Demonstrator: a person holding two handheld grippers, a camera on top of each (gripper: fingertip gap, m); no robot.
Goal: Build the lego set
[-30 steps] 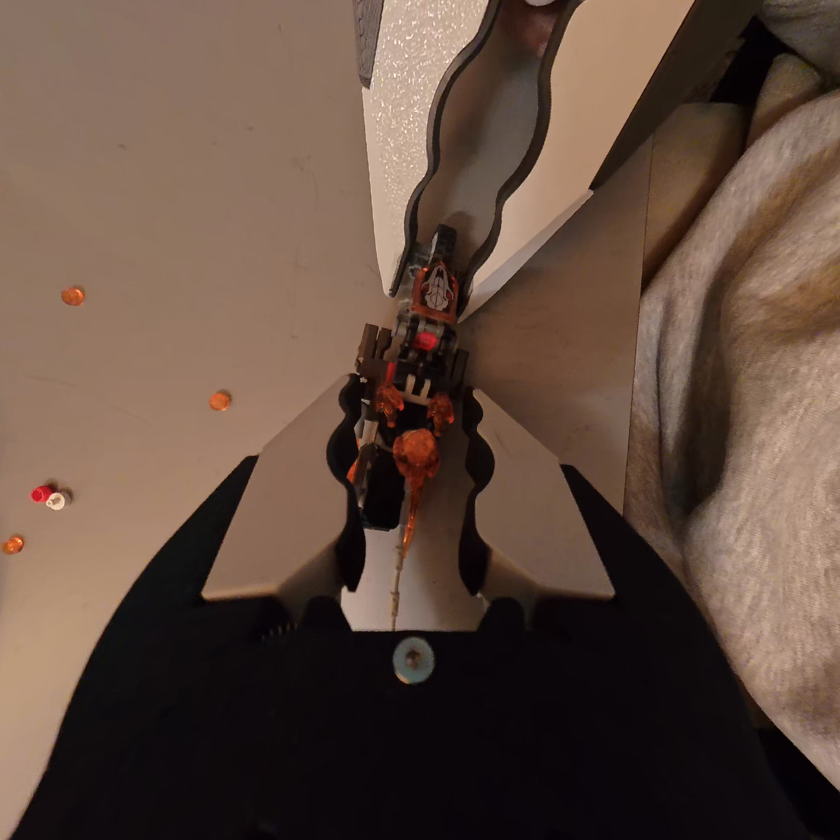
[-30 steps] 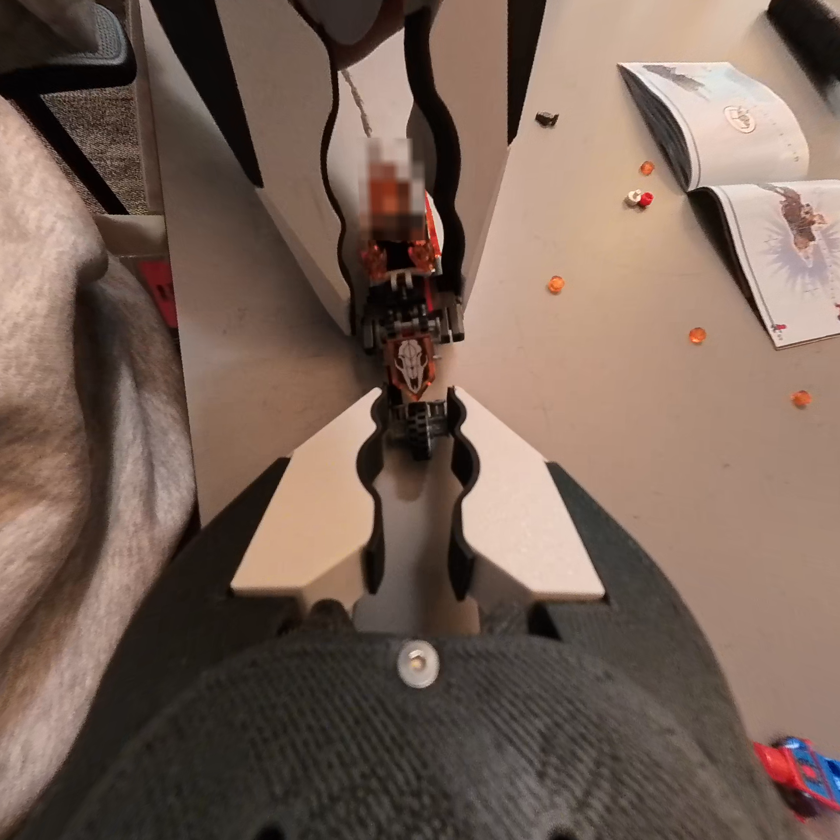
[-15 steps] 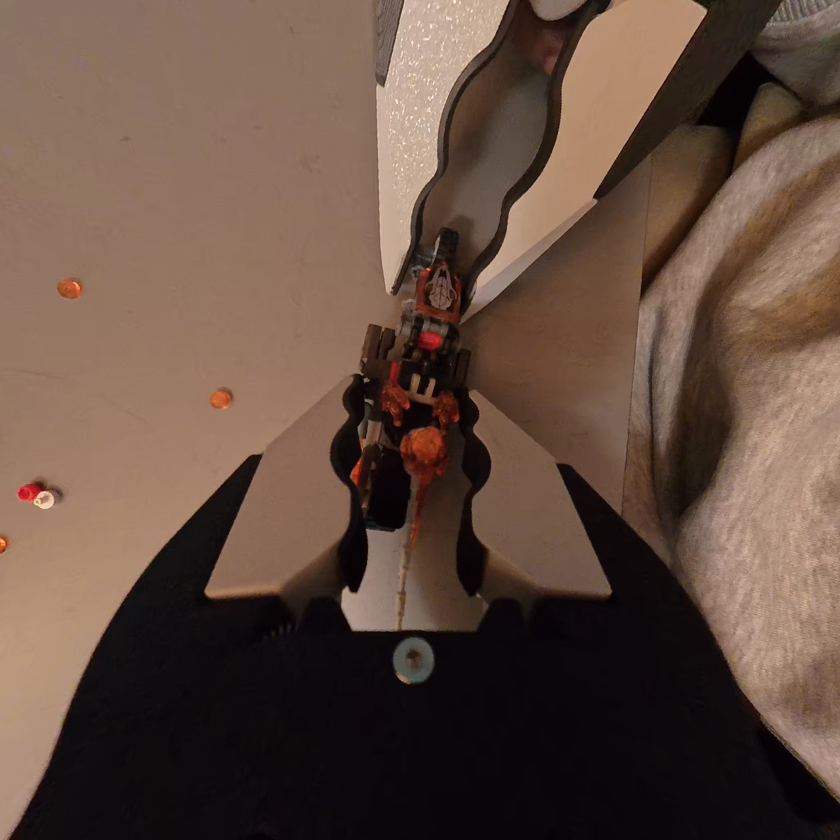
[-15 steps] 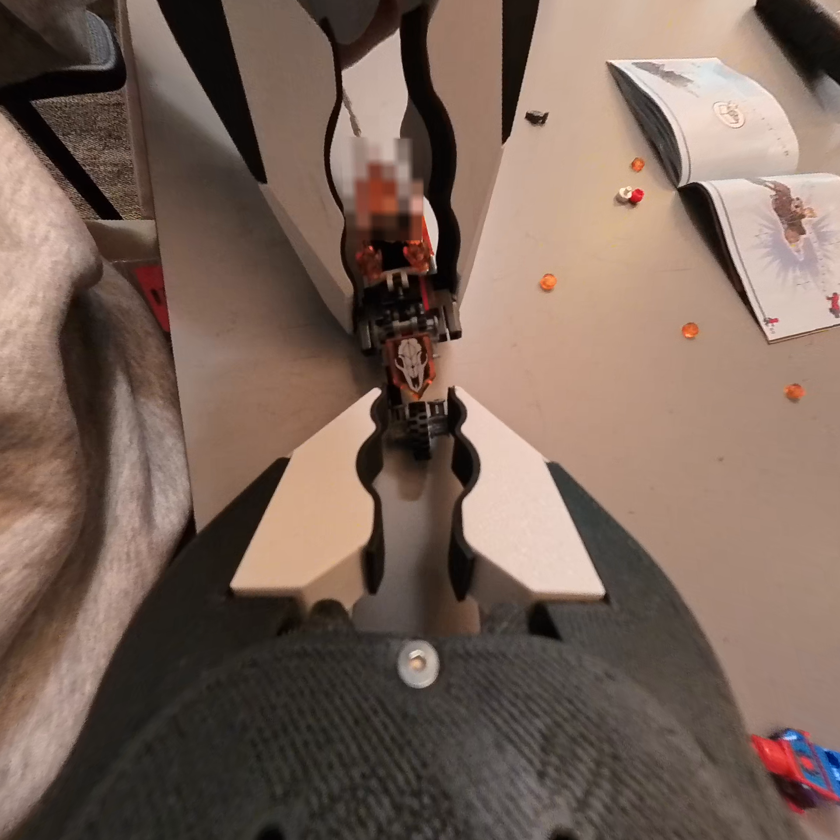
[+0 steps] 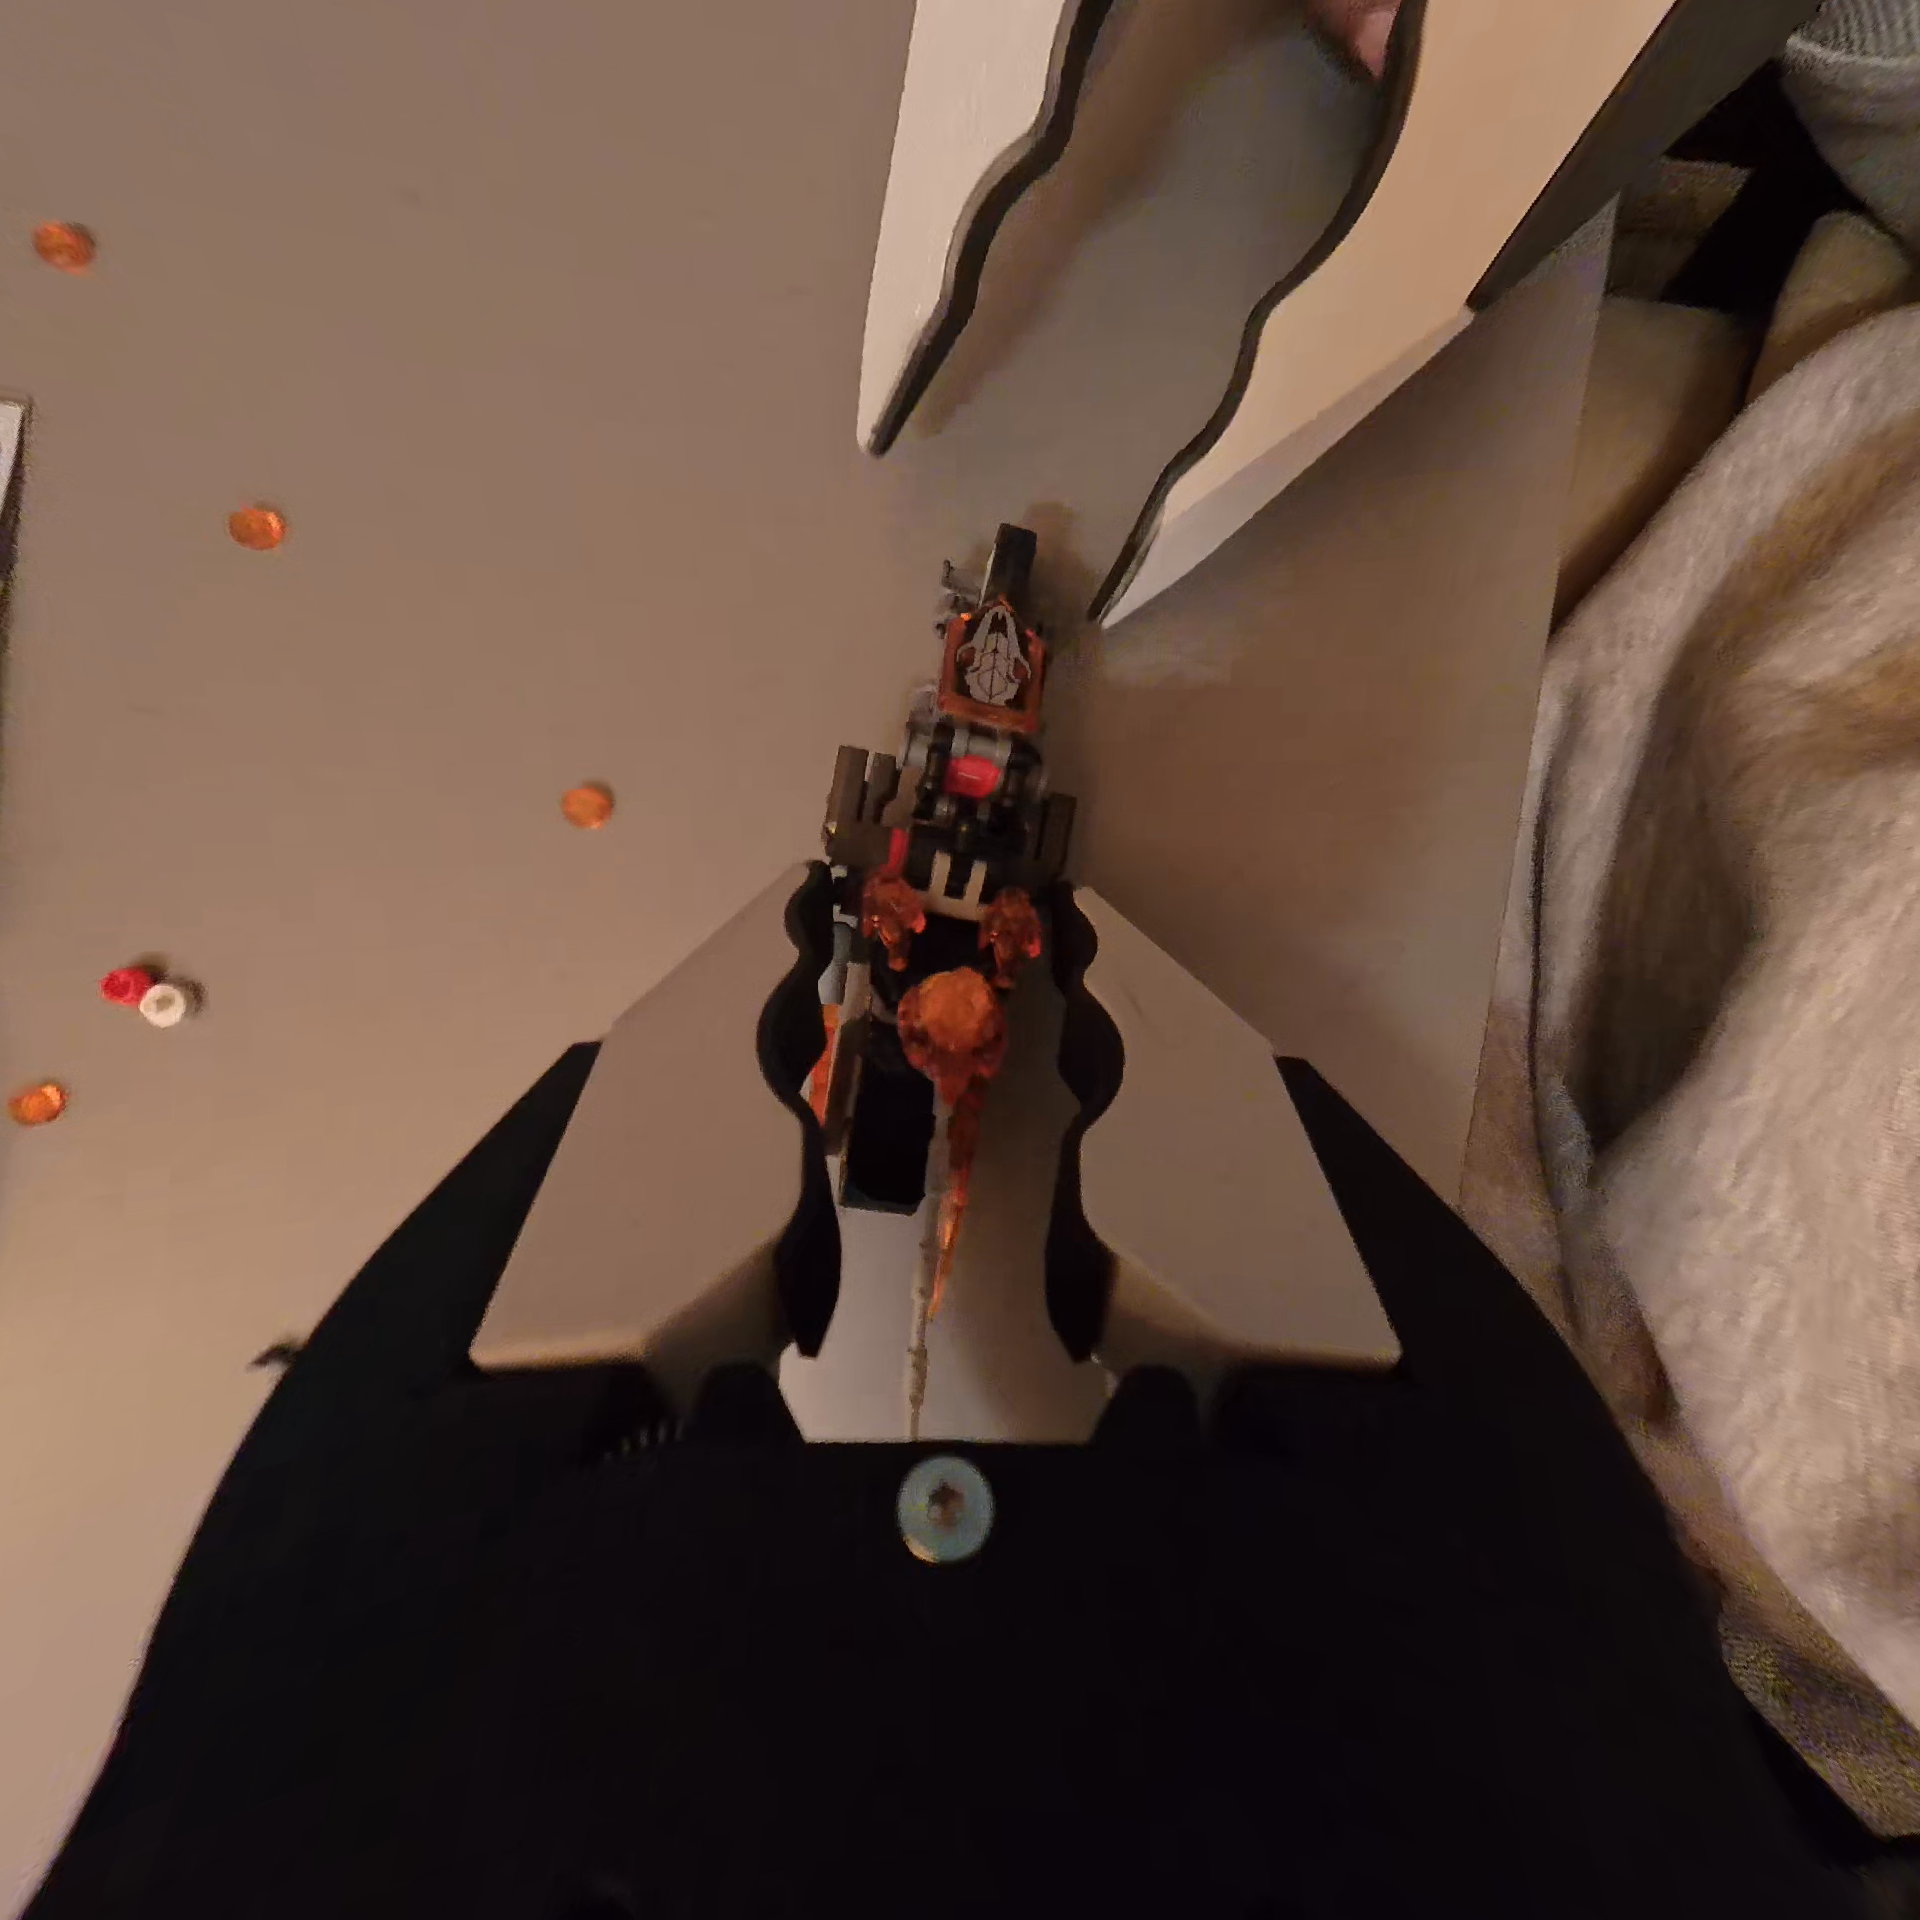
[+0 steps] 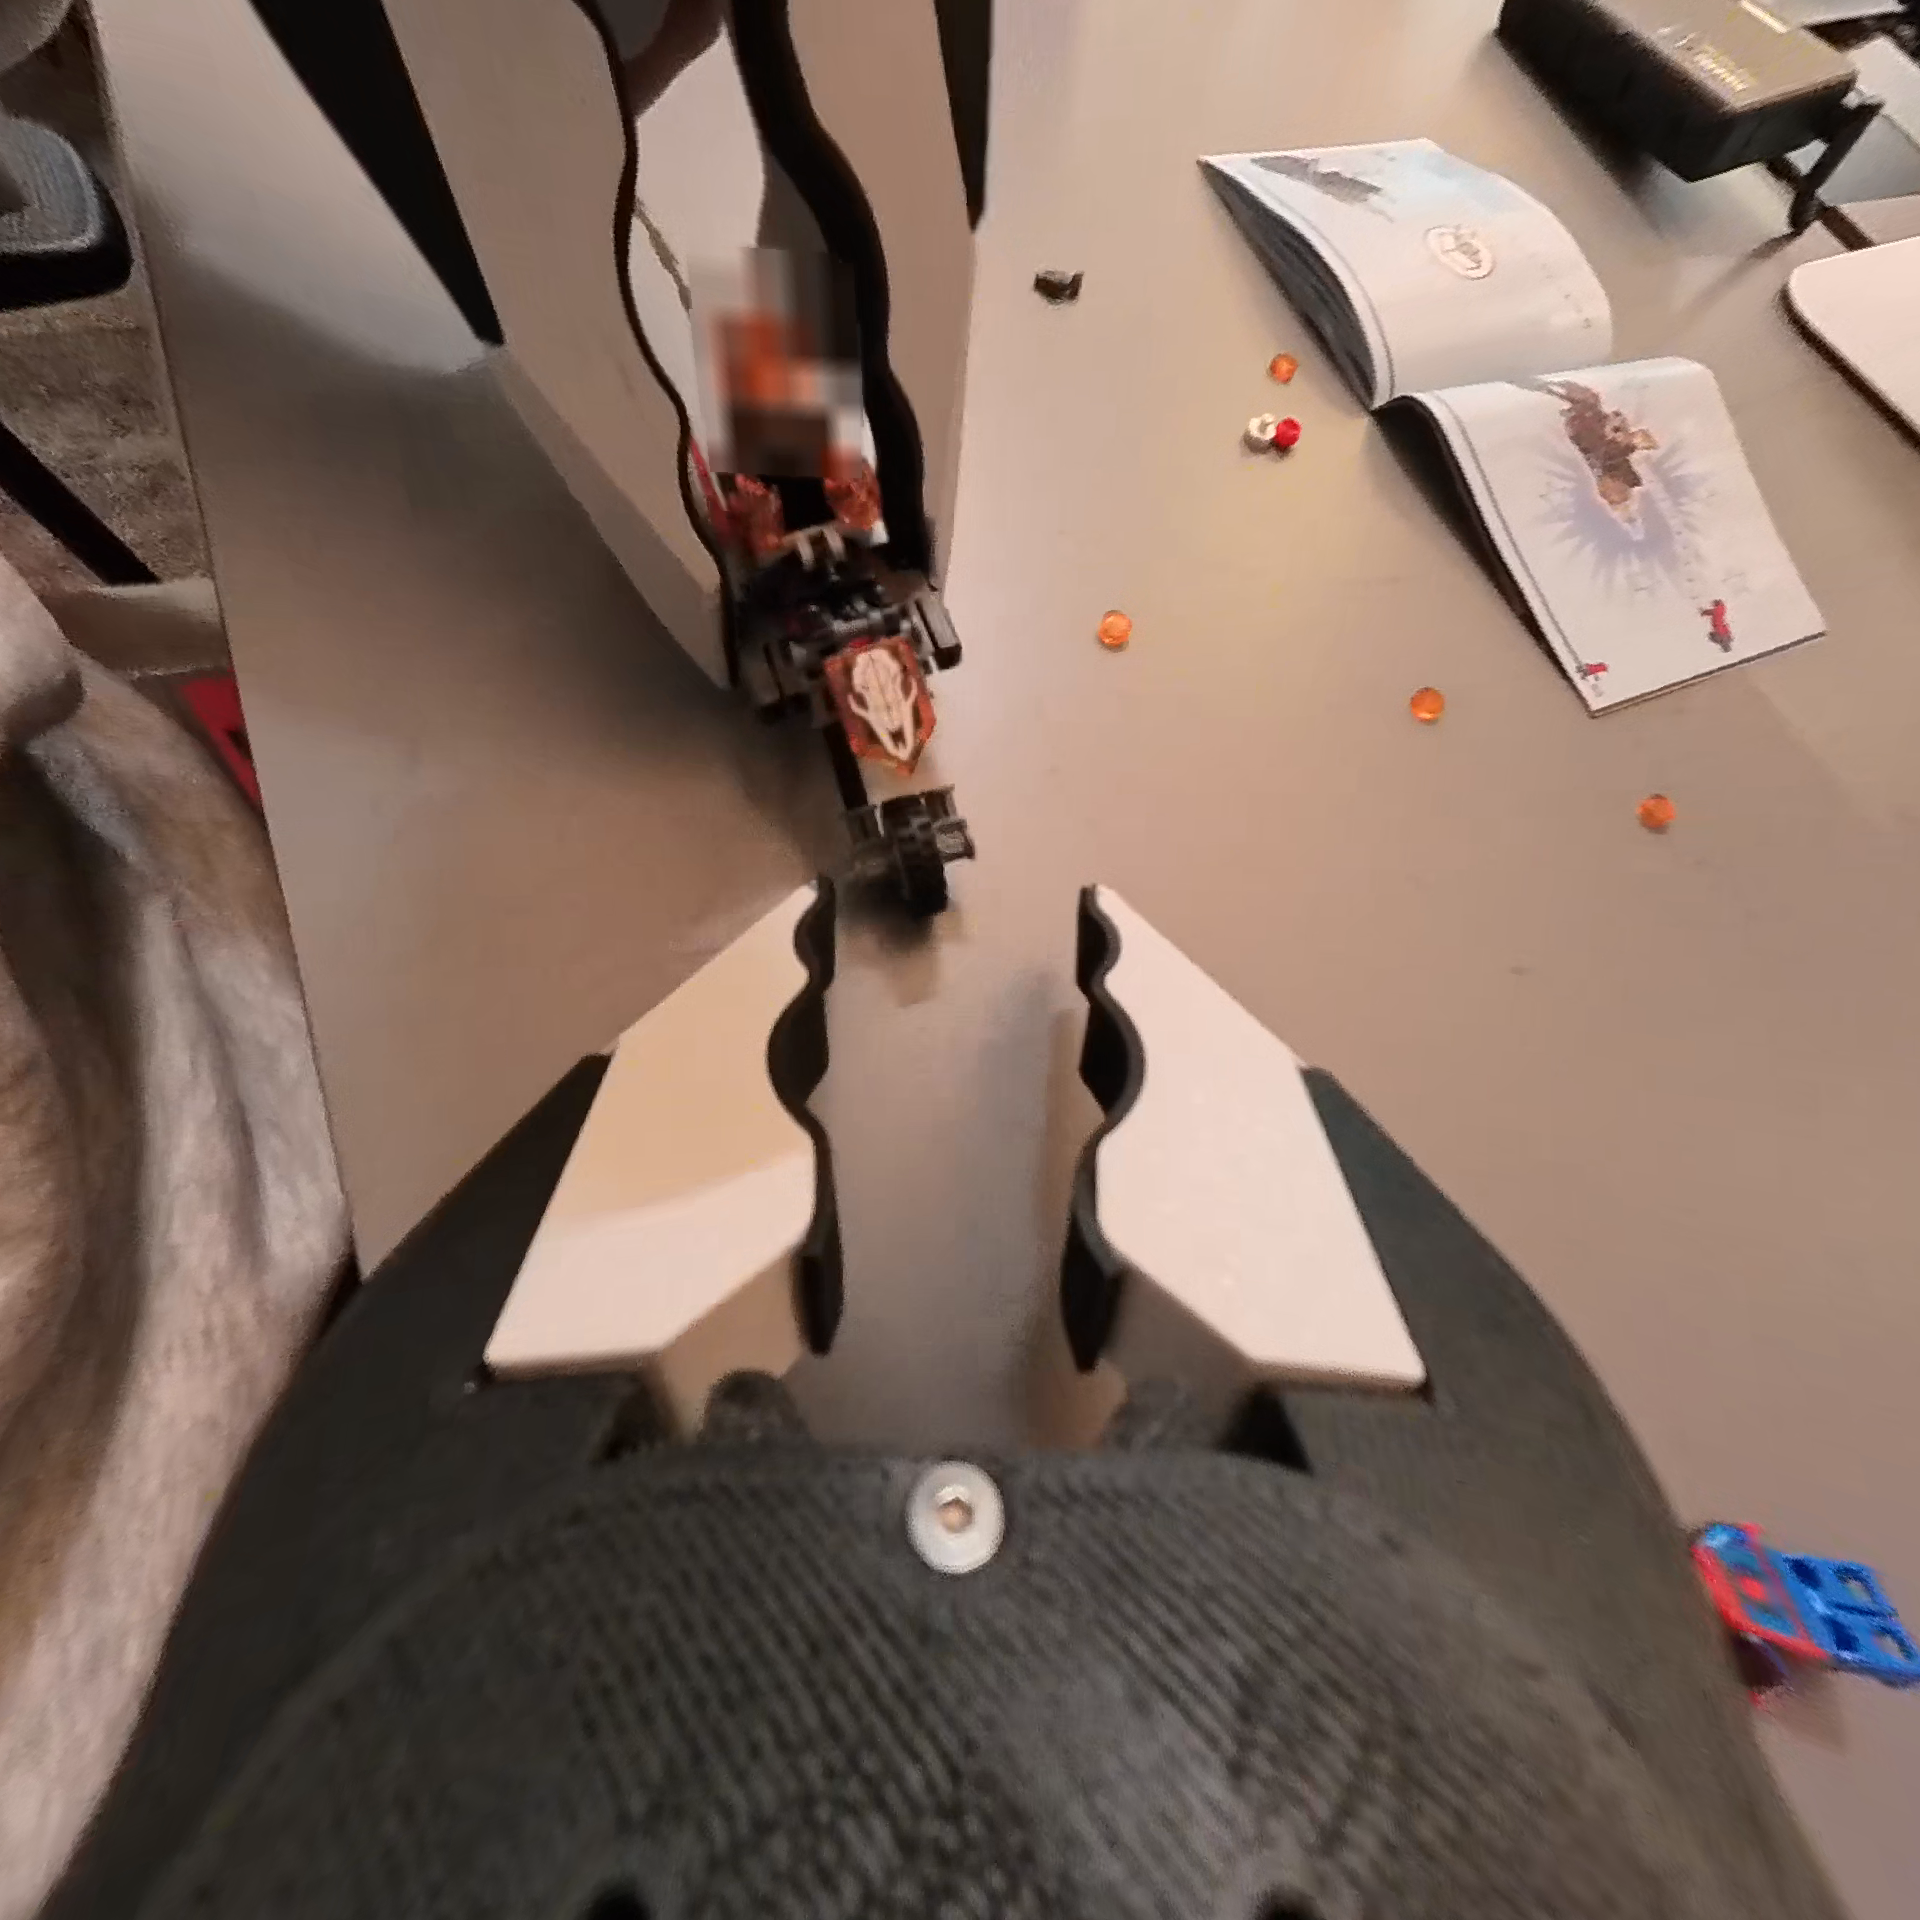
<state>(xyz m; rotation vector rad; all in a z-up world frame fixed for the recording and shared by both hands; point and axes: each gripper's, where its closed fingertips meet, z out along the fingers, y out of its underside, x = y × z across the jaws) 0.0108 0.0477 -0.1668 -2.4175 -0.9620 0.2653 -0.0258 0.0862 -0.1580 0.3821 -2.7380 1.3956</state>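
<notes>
Between the left gripper's (image 5: 940,914) closed fingers sits the lego model (image 5: 951,883), its rear clamped and its skull-shield nose pointing out along the table (image 5: 416,520). The right gripper (image 6: 956,904) stands open, just short of the nose, touching nothing. Loose orange studs (image 6: 1114,630) lie well clear, the table edge near.

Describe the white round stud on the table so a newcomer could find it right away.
Start at the open instruction booklet on the table. Just beside its spine lies the white stud, touching a red stud. The other loose studs nearby are orange and lie singly.
</notes>
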